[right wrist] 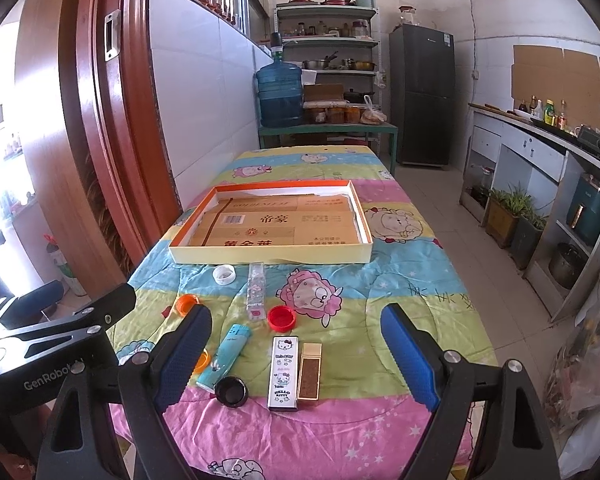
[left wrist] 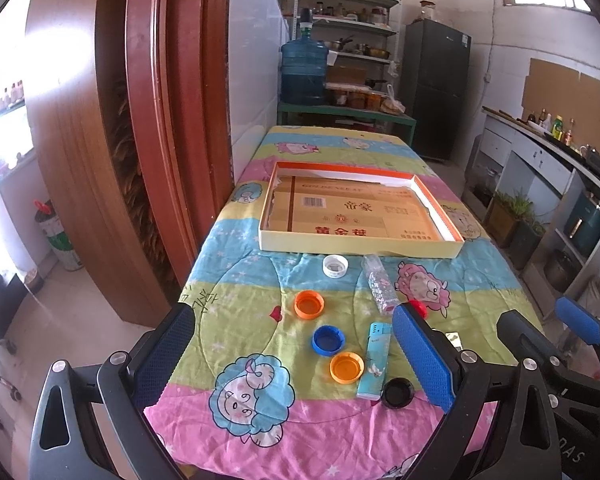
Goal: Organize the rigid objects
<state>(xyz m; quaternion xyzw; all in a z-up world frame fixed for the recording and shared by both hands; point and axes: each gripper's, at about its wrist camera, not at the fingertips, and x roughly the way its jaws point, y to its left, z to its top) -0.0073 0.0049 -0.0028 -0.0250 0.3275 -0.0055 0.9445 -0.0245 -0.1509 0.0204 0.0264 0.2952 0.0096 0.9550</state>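
Note:
A shallow cardboard box tray (left wrist: pixel 360 247) (right wrist: pixel 268 257) lies mid-table, holding only a flat cardboard sheet. In front of it lie bottle caps: white (left wrist: pixel 335 267) (right wrist: pixel 224 274), two orange (left wrist: pixel 309 304) (left wrist: pixel 347 367), blue (left wrist: pixel 328 340), red (right wrist: pixel 281 317), black (left wrist: pixel 397 392) (right wrist: pixel 231 391). A clear patterned lighter (left wrist: pixel 381 289) (right wrist: pixel 256 295), a light-blue lighter (left wrist: pixel 374 360) (right wrist: pixel 225 357), a Hello Kitty lighter (right wrist: pixel 284 372) and a gold lighter (right wrist: pixel 309 372) lie there too. My left gripper (left wrist: pixel 296 360) and right gripper (right wrist: pixel 296 356) hover open above the near edge, holding nothing.
The table (left wrist: pixel 340 148) wears a cartoon-print quilt and stands against a tiled wall and a wooden door frame (left wrist: pixel 156 120). Behind it are a blue water jug (left wrist: pixel 303 72), shelves and a fridge (left wrist: pixel 436 88). A kitchen counter (right wrist: pixel 540 132) runs along the right, with tiled floor between.

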